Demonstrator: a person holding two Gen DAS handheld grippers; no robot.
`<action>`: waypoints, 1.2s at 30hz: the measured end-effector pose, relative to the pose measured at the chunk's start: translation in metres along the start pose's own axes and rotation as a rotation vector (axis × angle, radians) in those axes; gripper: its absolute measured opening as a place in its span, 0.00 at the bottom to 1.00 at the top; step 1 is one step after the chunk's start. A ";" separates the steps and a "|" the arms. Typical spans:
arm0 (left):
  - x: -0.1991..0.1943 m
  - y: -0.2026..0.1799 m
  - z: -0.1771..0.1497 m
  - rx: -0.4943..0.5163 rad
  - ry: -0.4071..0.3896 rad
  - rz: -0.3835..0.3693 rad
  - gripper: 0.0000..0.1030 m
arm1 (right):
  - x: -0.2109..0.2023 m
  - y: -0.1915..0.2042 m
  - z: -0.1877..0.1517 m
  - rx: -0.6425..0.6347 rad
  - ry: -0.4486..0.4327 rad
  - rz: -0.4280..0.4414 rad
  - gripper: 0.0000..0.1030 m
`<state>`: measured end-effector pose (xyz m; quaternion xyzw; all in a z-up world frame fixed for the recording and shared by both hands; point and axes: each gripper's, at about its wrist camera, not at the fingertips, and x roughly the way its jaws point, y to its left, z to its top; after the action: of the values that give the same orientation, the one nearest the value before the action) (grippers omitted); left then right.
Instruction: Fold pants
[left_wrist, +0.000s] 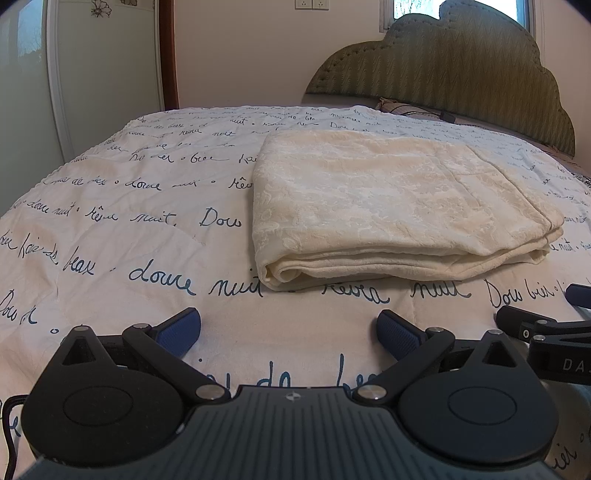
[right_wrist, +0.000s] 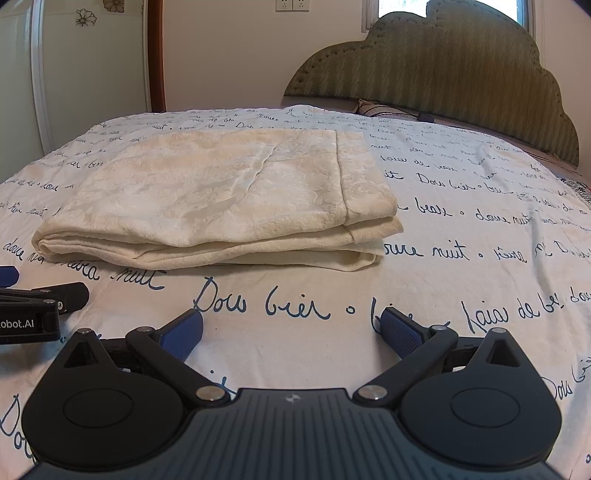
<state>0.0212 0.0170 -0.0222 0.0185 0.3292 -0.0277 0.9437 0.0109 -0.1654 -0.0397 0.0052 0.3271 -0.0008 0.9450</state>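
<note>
Cream pants (left_wrist: 399, 206) lie folded in a thick stack on the quilt (left_wrist: 110, 229), just beyond both grippers and nearer than the headboard (left_wrist: 443, 74). Left gripper (left_wrist: 288, 328) and right gripper (right_wrist: 291, 326) are spread wide, holding nothing. Soft, light cloth (probably floppy); pinch the near layered edge.

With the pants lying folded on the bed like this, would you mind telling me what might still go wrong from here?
1. The folded cream pants show stacked loose layers along the near edge; a nudge there could probably slide them apart.
2. Both the left hand-held gripper and the right hand-held gripper sit open, low over the printed bedspread; closing there might pinch the bedspread and drag the stack.
3. The two grippers are close together, so they could bump.
</note>
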 end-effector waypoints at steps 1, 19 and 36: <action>0.000 0.000 0.000 0.000 0.000 0.000 1.00 | 0.000 0.000 0.000 0.001 0.000 0.001 1.00; 0.000 0.000 0.000 0.005 0.000 0.000 1.00 | -0.001 0.005 -0.001 -0.027 -0.006 -0.017 1.00; -0.001 -0.002 0.000 0.014 -0.003 0.000 1.00 | -0.003 0.002 -0.002 -0.004 -0.010 -0.021 1.00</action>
<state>0.0204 0.0150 -0.0216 0.0251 0.3275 -0.0302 0.9440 0.0077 -0.1636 -0.0391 -0.0001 0.3226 -0.0098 0.9465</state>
